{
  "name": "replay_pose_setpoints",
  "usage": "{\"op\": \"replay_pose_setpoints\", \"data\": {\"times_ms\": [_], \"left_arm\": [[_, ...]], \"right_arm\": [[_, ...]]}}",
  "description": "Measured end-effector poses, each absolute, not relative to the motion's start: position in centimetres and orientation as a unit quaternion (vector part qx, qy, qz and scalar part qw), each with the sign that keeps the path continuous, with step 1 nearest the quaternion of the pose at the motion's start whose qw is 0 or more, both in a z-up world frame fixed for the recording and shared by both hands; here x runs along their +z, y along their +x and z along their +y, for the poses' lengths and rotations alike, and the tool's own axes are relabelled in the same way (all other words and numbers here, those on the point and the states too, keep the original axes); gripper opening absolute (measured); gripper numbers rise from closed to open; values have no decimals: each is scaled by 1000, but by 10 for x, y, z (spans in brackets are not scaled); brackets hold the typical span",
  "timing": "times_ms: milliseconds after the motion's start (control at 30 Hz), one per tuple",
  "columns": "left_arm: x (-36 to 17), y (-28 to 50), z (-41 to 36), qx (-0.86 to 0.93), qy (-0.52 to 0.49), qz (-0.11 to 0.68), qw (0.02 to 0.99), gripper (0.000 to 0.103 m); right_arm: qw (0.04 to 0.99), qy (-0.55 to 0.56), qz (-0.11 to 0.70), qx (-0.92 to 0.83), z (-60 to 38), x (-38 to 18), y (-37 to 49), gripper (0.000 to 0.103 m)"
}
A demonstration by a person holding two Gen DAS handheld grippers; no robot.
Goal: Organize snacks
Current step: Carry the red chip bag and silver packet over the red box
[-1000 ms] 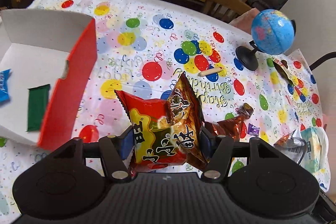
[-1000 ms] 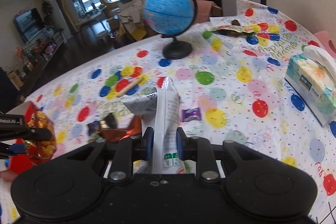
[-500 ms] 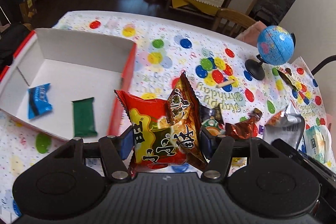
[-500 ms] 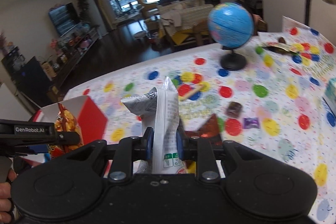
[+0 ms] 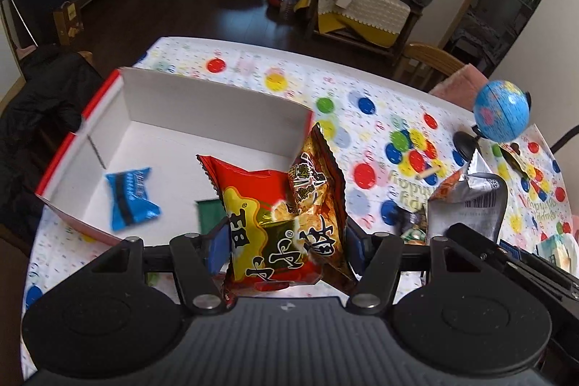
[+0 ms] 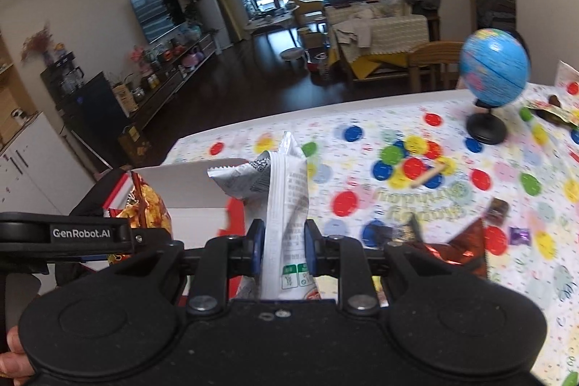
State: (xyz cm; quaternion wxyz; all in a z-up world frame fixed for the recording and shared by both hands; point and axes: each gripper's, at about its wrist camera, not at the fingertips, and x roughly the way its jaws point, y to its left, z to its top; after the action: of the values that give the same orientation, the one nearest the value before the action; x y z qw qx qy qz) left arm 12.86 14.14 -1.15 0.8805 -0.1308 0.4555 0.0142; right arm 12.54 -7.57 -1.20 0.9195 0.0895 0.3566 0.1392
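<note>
**Snacks in both claws, box just ahead**

Snacks are the matter here: the left claw (image 5: pixel 286 241) is clamped across two packets at once, a red and yellow packet (image 5: pixel 264 223) with a brown one (image 5: pixel 318 190) tucked against its right side, both standing upright between the pads. The right claw (image 6: pixel 282 248) is nipped narrow on a white and silver packet (image 6: pixel 286 198), whose crumpled top pokes up above the fingers.

To do this step well, I judge each claw should carry its load over the box's near wall before letting go, then lower it until the packets sit close to the floor of the box (image 5: pixel 173 147) (a high drop would let the brown one slide off sideways). The left pair is bulky and held only at the lower half, so a slow release suits it.

Inside the box, a blue packet (image 5: pixel 130 198) lies at the left and a green one (image 5: pixel 210 212) near the middle, mostly hidden behind the red packet; the far right part looks bare and roomy. The red-edged left wall and the tall white far wall are the edges to mind.

Right of the box, loose sweets lie on the counter (image 6: pixel 362 140), and the globe (image 6: pixel 494 75) stands far right, well apart.
</note>
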Motion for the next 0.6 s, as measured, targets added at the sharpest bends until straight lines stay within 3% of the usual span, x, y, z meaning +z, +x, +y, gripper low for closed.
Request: {"op": "replay_pose_setpoints", "data": {"times_ms": [600], "left_arm": [[-19,151,255,68,-138,451,879,62]], "right_arm": [[908,43,379,172,44,-25,154,21]]}}
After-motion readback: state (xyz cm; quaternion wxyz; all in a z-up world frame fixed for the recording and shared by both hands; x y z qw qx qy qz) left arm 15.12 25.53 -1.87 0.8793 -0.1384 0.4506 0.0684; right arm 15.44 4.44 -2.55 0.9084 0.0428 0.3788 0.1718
